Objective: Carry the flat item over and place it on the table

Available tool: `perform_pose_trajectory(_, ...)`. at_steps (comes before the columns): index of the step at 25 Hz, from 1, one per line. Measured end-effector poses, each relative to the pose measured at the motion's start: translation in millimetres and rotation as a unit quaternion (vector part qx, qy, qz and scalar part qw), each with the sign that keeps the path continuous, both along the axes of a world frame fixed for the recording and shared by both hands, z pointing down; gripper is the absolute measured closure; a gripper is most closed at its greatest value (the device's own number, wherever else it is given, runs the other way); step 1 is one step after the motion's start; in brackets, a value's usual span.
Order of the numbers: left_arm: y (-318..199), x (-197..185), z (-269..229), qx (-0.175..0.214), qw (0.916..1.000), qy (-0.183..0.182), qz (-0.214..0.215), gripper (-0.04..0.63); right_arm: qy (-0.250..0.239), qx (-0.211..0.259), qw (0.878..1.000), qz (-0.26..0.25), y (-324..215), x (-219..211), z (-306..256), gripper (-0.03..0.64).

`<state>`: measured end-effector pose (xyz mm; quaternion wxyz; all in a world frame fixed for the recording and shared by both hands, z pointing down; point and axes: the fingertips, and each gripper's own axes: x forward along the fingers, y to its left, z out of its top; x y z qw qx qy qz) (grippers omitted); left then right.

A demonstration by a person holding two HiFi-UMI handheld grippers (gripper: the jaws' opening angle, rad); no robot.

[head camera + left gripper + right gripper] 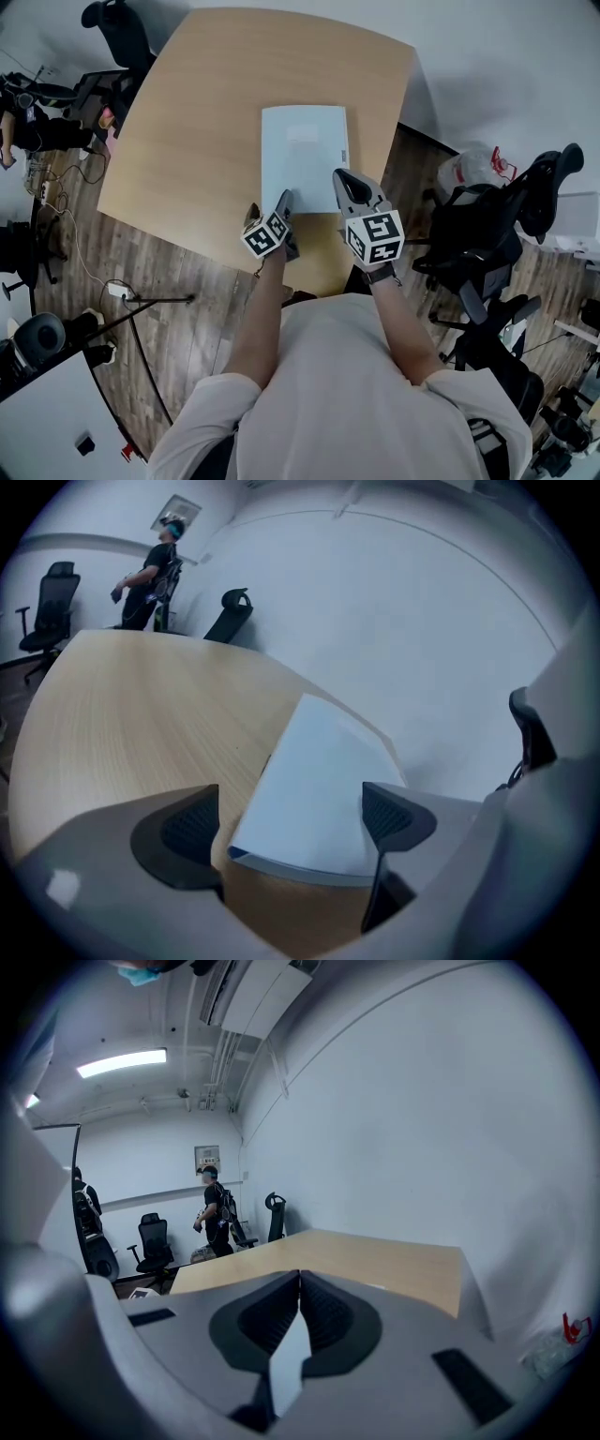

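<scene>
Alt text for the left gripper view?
The left claw is open, its pads either side of the near end of a white book lying flat on a wooden table, not gripping it. Behind: a white wall, a person standing and office chairs at far left.

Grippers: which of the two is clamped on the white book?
The right gripper: its jaws are shut on the book. The left gripper has its jaws wide apart around it.

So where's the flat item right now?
In the head view the flat item lies on the wooden table, the left hand-held gripper open at its near-left corner, the right hand-held gripper pinching its near-right edge.
</scene>
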<state>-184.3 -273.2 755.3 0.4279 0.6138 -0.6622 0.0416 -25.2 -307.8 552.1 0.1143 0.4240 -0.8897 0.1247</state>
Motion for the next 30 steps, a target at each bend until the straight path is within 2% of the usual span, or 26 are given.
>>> perform_pose_trajectory(5, 2, -2, -4, 0.011, 0.9993, -0.026, 0.025, 0.135, -0.001, 0.000, 1.000, -0.005, 2, -4, 1, 0.604)
perform_pose_trajectory(7, -1, -1, -13, 0.026, 0.9961, -0.067, 0.052, 0.136, 0.000, 0.003, 1.000, -0.004, 2, -3, -1, 0.604)
perform_pose_trajectory(10, -12, 7, -37, 0.066, 0.9793, -0.152, 0.116, 0.138, 0.002, 0.007, 1.000, -0.003, 2, -2, -3, 0.604)
perform_pose_trajectory(12, -22, 12, -59, 0.095, 0.9692, -0.177, 0.143, 0.140, 0.002, 0.010, 1.000, -0.002, 2, -2, -5, 0.604)
perform_pose_trajectory(17, -44, 11, -120, 0.163, 0.9584, -0.175, 0.155, 0.148, 0.009, 0.032, 0.999, 0.006, -2, -6, -23, 0.604)
perform_pose_trajectory(20, -51, 11, -161, 0.195, 0.9511, -0.178, 0.160, 0.176, 0.011, 0.046, 0.999, 0.020, -7, -6, -38, 0.604)
perform_pose_trajectory(25, -60, 13, -233, 0.256, 0.9406, -0.174, 0.139, 0.299, -0.002, 0.084, 0.996, 0.039, -17, -5, -79, 0.604)
perform_pose_trajectory(30, -54, 15, -292, 0.302, 0.9298, -0.168, 0.126, 0.363, -0.004, 0.118, 0.991, 0.056, -15, 0, -115, 0.604)
